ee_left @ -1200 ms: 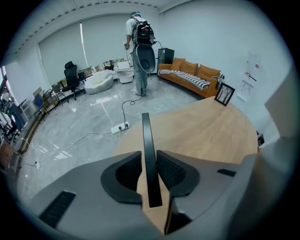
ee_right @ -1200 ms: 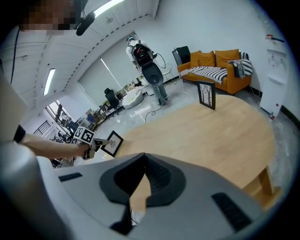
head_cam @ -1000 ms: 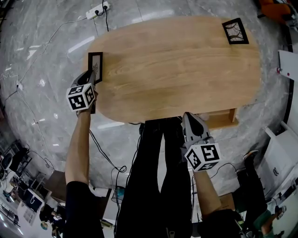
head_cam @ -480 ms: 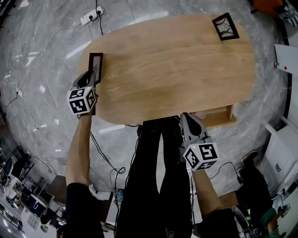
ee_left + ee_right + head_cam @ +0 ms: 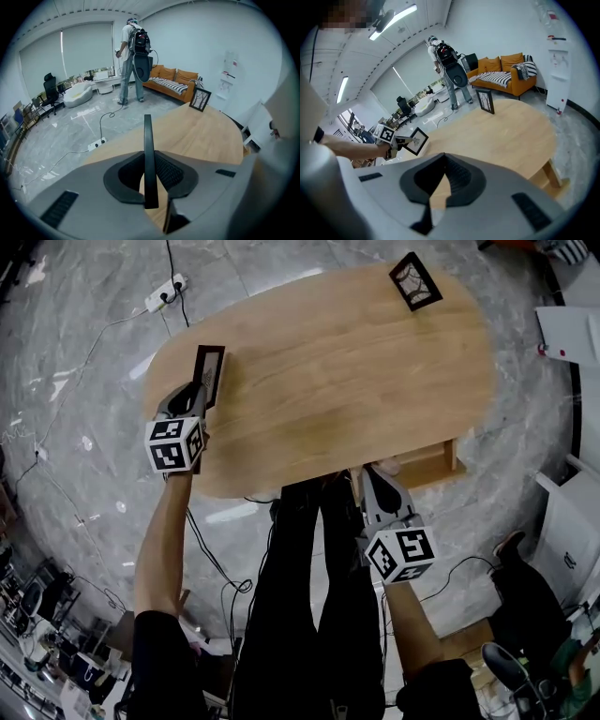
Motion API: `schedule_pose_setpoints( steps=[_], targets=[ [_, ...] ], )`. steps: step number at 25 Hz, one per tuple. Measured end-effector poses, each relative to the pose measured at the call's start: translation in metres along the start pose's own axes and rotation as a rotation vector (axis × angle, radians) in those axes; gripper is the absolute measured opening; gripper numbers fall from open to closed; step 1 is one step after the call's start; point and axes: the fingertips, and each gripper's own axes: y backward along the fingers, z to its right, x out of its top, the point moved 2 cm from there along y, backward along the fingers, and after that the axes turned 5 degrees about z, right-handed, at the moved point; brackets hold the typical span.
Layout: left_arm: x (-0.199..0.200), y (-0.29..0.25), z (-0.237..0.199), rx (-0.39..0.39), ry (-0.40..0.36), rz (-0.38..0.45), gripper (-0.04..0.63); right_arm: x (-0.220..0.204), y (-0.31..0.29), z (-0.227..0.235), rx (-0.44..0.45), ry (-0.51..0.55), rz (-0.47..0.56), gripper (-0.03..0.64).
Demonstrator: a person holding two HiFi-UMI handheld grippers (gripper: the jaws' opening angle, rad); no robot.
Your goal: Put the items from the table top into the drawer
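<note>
**Two frames on the surface, one in the left fingers**

Head view: the oval wooden surface [image 5: 328, 381] fills the upper middle. The left gripper [image 5: 194, 395] sits at its ten o'clock edge, fingers clamped on a dark picture frame [image 5: 210, 371] that reaches in over the wood. A second frame [image 5: 414, 280] is near the one o'clock end, well apart from the first. The drawer [image 5: 422, 465] stands pulled out under the surface's five o'clock edge. The right gripper [image 5: 375, 479] hangs just beside the drawer, above the person's dark trousers [image 5: 300, 596]. A power strip [image 5: 164, 293] lies on the grey floor [image 5: 75, 427] at eleven o'clock.

Left gripper view: the picture frame [image 5: 148, 154] shows edge-on and upright, pinched between the two fingers [image 5: 171, 172]. The second frame [image 5: 200, 99] stands at one o'clock on the far end of the surface. Beyond it, a person with a backpack [image 5: 133, 51] stands at twelve o'clock near an orange sofa [image 5: 171, 79].

Right gripper view: the fingers [image 5: 459, 176] meet tip to tip with nothing between them. At nine o'clock the left gripper [image 5: 401, 140] holds the picture frame [image 5: 416, 141] tilted at the surface's edge. The second frame [image 5: 486, 101] stands at one o'clock.
</note>
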Motion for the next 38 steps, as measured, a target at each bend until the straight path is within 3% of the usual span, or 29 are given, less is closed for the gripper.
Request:
schedule_pose_setpoints(
  steps=[9, 15, 23, 38],
  targets=[
    [0.043, -0.028, 0.087, -0.146, -0.142, 0.023, 0.075, 0.0, 0.032, 0.029, -0.074, -0.072, 0.064, 0.009],
    [0.061, -0.044, 0.169, -0.271, -0.257, 0.026, 0.075, -0.015, 0.064, 0.055, -0.137, -0.135, 0.1, 0.009],
    [0.077, -0.056, 0.276, -0.445, -0.354, 0.029, 0.075, -0.021, 0.098, 0.082, -0.223, -0.215, 0.163, 0.009],
    [0.036, -0.046, 0.469, -0.744, -0.498, -0.009, 0.075, -0.051, 0.16, 0.137, -0.362, -0.328, 0.242, 0.009]
  ],
)
